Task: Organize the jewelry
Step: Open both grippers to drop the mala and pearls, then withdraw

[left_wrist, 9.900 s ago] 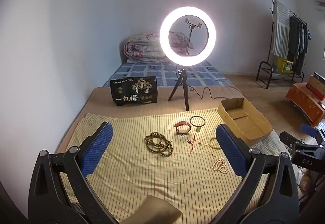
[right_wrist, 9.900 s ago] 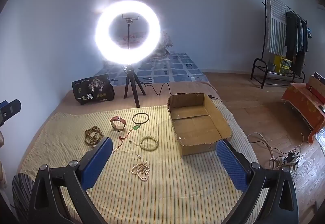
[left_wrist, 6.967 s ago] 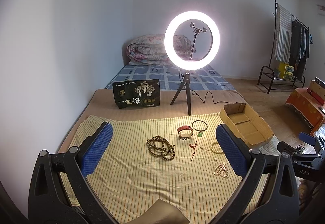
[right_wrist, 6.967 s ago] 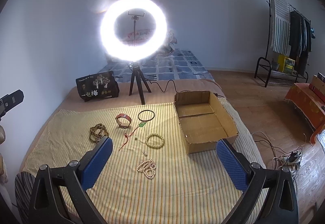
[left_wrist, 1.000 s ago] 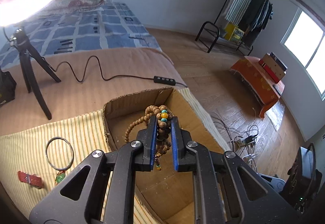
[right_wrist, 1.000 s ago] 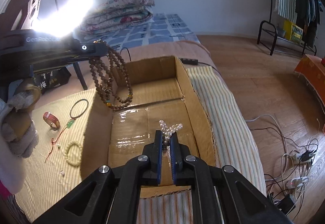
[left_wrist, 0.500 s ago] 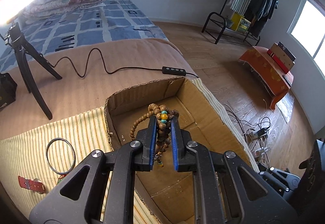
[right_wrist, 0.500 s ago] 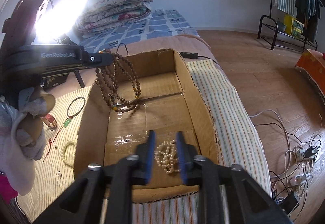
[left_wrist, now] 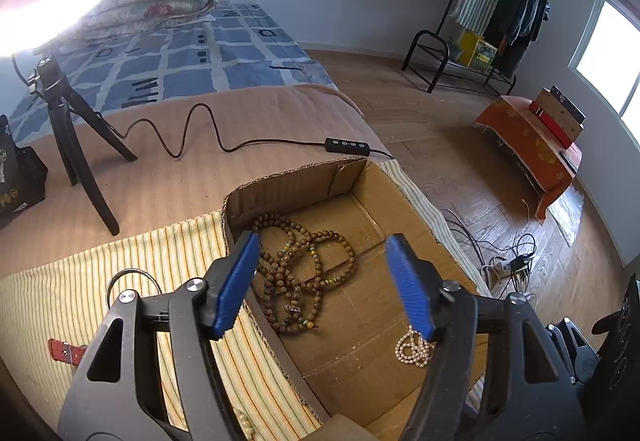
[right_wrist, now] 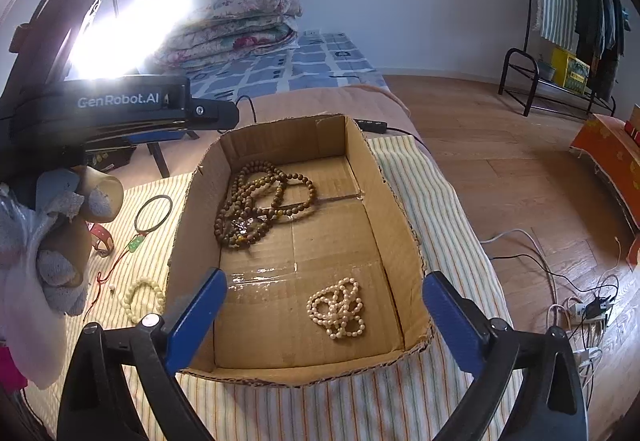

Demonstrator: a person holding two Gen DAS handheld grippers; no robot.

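Nearest to me, my right gripper [right_wrist: 320,315] hangs over the near end of the cardboard box [right_wrist: 402,225], its blue fingers [right_wrist: 196,315] spread wide with nothing between them. My left gripper [left_wrist: 326,285] is likewise spread and empty above the box's left side; its black body reaches in from the left in the right wrist view, held in a gloved hand [right_wrist: 52,241].

Inside the box, the pearl string [right_wrist: 338,307] lies bunched on the floor near the front right corner. Farther in, the brown bead necklace [right_wrist: 260,207] lies in loose loops toward the back left corner, apart from the pearls.

On the striped cloth [right_wrist: 424,201] to the left of the box lie a pale bead bracelet [right_wrist: 142,299], a red cord with a green pendant [right_wrist: 136,243], a red strap [right_wrist: 100,237] and a thin dark bangle [right_wrist: 154,211].

Beyond the box, a black cable with an inline switch [left_wrist: 347,146] runs across the tan mat to the tripod [left_wrist: 76,145]. Behind that lie a blue patterned mattress [left_wrist: 208,53] and folded quilts [right_wrist: 236,23], with the ring light's [right_wrist: 132,1] glare at upper left.
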